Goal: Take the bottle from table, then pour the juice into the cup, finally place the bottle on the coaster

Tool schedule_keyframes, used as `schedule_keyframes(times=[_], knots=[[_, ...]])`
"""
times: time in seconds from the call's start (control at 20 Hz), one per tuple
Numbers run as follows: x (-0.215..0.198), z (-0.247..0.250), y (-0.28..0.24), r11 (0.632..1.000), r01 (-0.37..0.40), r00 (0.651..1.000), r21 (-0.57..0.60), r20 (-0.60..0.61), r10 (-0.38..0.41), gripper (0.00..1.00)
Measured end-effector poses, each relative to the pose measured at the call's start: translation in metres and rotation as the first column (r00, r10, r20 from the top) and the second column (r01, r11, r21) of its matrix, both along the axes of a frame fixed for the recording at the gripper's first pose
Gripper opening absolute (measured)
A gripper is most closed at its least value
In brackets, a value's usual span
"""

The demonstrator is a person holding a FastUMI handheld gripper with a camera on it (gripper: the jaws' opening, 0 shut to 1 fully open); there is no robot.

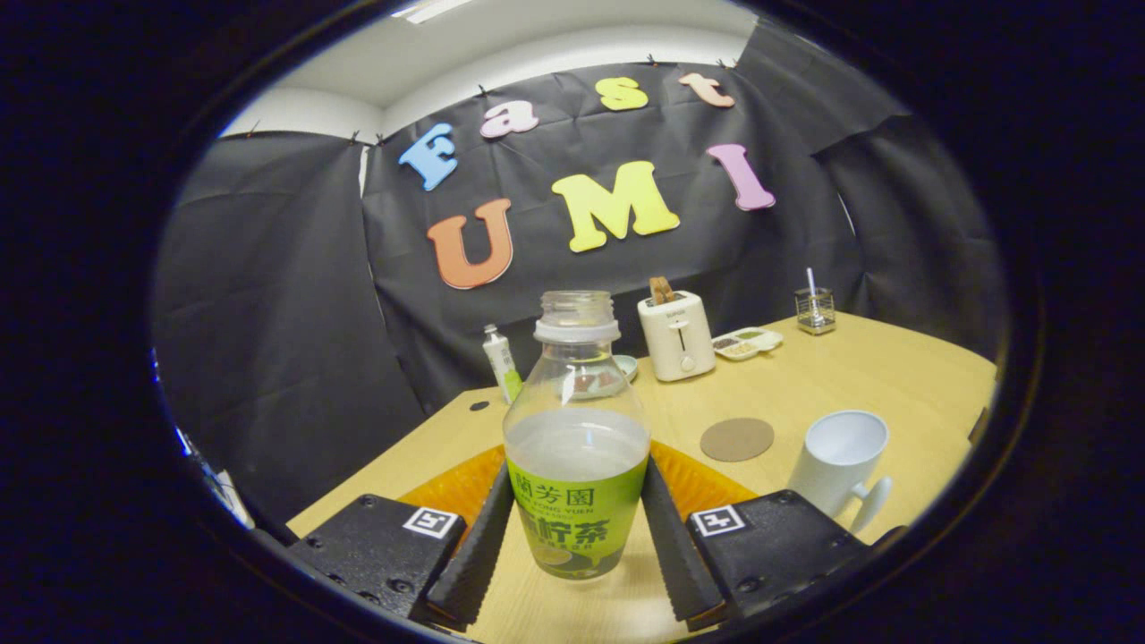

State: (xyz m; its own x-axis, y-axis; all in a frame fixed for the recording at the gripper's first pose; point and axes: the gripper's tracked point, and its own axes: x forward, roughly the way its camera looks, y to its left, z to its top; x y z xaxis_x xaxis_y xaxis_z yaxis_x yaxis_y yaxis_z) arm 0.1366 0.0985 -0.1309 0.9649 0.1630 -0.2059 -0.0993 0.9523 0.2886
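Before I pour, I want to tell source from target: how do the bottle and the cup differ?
The bottle is clear with a green label and about half full; the cup is white, opaque, and looks empty. The bottle sits between the gripper's fingers, which press its sides; the cup stands apart, beside the coaster. The bottle narrows to a neck; the cup is wide-mouthed with a handle. Both are upright and uncapped.

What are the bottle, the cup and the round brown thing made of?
The bottle, held between the gripper fingers, looks like clear plastic: you see the juice through it. The cup seems glossy white ceramic. The coaster looks matte, maybe cork.
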Motion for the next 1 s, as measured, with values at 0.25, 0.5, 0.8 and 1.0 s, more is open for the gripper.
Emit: schedule_keyframes(times=[0.25, 0.5, 0.8, 1.0], knots=[[-0.005, 0.013, -0.006, 0.988, 0.009, 1.000, 0.155, -0.025, -0.005, 0.80], [-0.010, 0.043, -0.024, 0.940, 0.003, 1.000, 0.342, 0.012, -0.008, 0.80], [-0.011, 0.050, -0.041, 0.843, 0.014, 1.000, 0.537, 0.010, -0.022, 0.79], [-0.009, 0.063, -0.050, 0.707, -0.025, 0.999, 0.707, 0.047, -0.012, 0.79]])
